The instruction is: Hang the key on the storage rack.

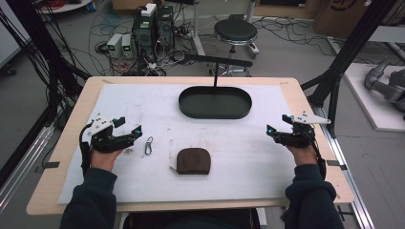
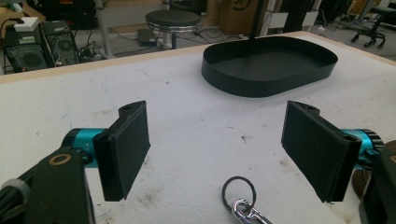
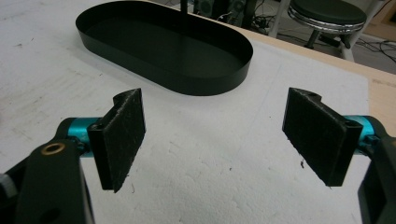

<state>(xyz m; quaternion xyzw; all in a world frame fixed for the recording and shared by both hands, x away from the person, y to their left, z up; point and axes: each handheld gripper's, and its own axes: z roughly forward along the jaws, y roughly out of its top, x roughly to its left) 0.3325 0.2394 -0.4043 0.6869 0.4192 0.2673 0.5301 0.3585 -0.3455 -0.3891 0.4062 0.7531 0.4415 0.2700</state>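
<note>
A black oval tray (image 1: 215,102) lies at the back middle of the white mat (image 1: 143,181), with nothing in it; it is also in the left gripper view (image 2: 268,65) and the right gripper view (image 3: 163,46). A brown pouch (image 1: 193,161) rests near the front middle. A silver carabiner with a key ring (image 1: 148,145) lies just right of my left gripper (image 1: 131,127), and its ring (image 2: 239,189) sits on the mat below the wide-apart jaws. My left gripper (image 2: 217,154) is open and empty. My right gripper (image 1: 277,125) hovers at the right side, open and empty (image 3: 215,140).
A thin black post (image 1: 215,74) rises behind the tray. Beyond the table's far edge stand a round stool (image 1: 235,31), computer boxes (image 1: 153,28) and tangled cables on the floor. Black frame struts (image 1: 344,57) flank the table's right side.
</note>
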